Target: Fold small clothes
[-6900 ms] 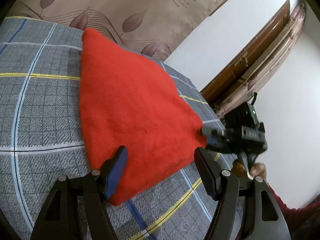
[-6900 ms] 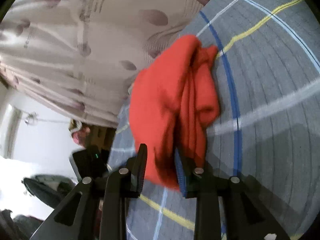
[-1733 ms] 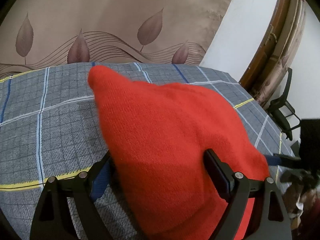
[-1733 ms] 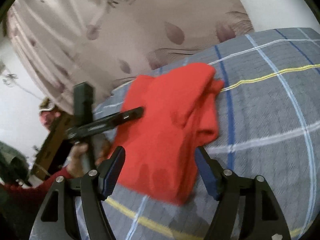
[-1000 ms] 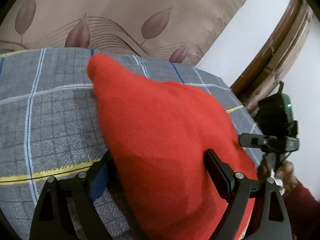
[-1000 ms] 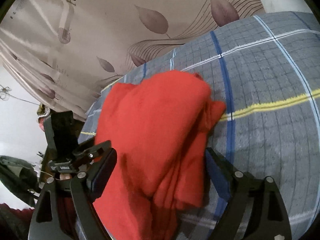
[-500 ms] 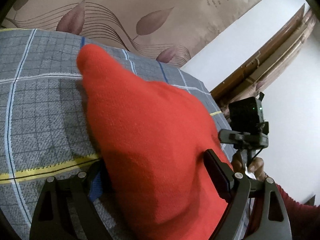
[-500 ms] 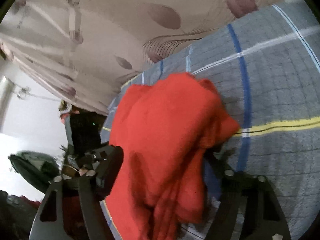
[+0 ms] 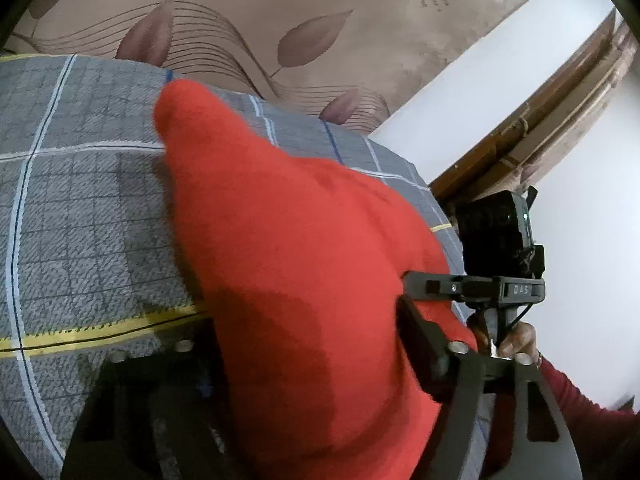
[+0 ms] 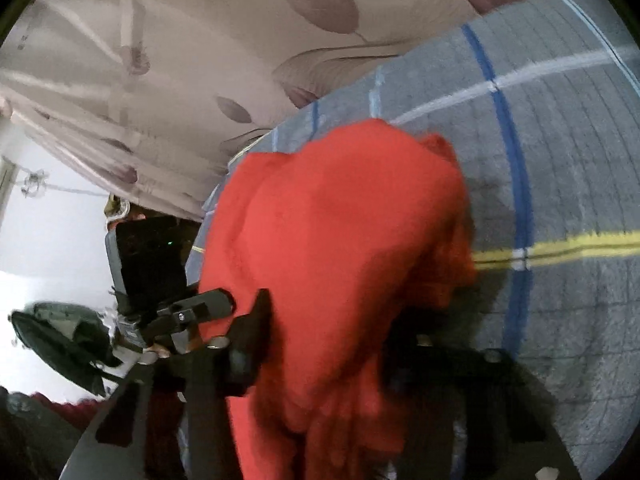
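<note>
Looking through each wrist camera in turn, I note:

Left wrist, cloth: a red knit cloth [image 9: 304, 264] lies on the grey plaid sheet [image 9: 80, 216], one end a narrow tip toward the leaf-print headboard [image 9: 248, 20], the near end bulging up between my jaws.

Left wrist, left gripper [image 9: 304, 364]: jaws closing with the cloth between them. The right-hand finger [image 9: 420, 344] lies against the fabric; the other is buried under the red bulge, so I cannot tell whether both pads press yet.

Left wrist, other tool: the right gripper [image 9: 416, 284] shows at the right, its black bar touching the far edge of the cloth, a hand [image 9: 516, 336] in a dark red sleeve [image 9: 580, 408] on its handle.

Right wrist, cloth: blurred; the same cloth [image 10: 344, 240] is heaped in folds on the sheet [image 10: 568, 160], beside a blue stripe and just above a yellow one.

Right wrist, right gripper [image 10: 324, 344]: jaws closing around the near, hanging part of the heap. The left-hand finger [image 10: 256, 328] sits against the red fabric; the other is lost in shadow and blur, so I cannot tell if the grasp is made.

Right wrist, other tool: the left gripper [image 10: 216, 304] enters from the left, its tip at the edge of the cloth.
</note>
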Available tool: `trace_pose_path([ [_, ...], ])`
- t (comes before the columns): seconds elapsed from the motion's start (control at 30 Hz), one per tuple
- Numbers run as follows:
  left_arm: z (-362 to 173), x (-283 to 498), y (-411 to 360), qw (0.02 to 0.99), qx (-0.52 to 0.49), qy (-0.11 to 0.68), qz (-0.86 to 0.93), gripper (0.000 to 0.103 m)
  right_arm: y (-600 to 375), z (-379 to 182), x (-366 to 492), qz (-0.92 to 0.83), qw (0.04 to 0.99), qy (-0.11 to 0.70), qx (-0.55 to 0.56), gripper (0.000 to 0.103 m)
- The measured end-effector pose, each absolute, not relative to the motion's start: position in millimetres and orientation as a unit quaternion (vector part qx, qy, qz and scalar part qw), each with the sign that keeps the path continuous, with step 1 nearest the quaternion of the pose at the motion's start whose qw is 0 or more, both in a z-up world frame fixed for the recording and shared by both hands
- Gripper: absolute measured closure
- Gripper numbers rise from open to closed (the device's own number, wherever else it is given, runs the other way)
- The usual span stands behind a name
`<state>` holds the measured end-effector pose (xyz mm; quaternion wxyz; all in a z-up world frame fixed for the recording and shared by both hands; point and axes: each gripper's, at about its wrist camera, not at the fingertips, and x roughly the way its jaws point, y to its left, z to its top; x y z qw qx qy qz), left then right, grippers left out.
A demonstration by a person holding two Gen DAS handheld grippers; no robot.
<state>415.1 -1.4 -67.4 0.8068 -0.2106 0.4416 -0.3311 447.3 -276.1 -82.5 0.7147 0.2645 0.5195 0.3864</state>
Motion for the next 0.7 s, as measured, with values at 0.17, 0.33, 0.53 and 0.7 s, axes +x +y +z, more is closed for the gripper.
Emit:
trace_pose_path([
  [0.17, -67, 416, -2, 0.812, -0.204, 0.443, -0.320, 0.059, -268, -82, 446, 0.384, 0.720, 0.515, 0.261, 0.070],
  [0.33, -61, 409, -3, 0.824, -0.196, 0.435, -0.305, 0.065, -263, -77, 436, 0.370, 0.726, 0.502, 0.291, 0.074],
  [0.53, -40, 389, 7, 0.833, -0.199, 0.426, -0.293, 0.066, -255, -53, 413, 0.376, 0.723, 0.480, 0.326, 0.075],
  [0.7, -10, 357, 20, 0.849, -0.181, 0.408, -0.283, 0.066, -240, -29, 386, 0.391, 0.718, 0.465, 0.340, 0.075],
])
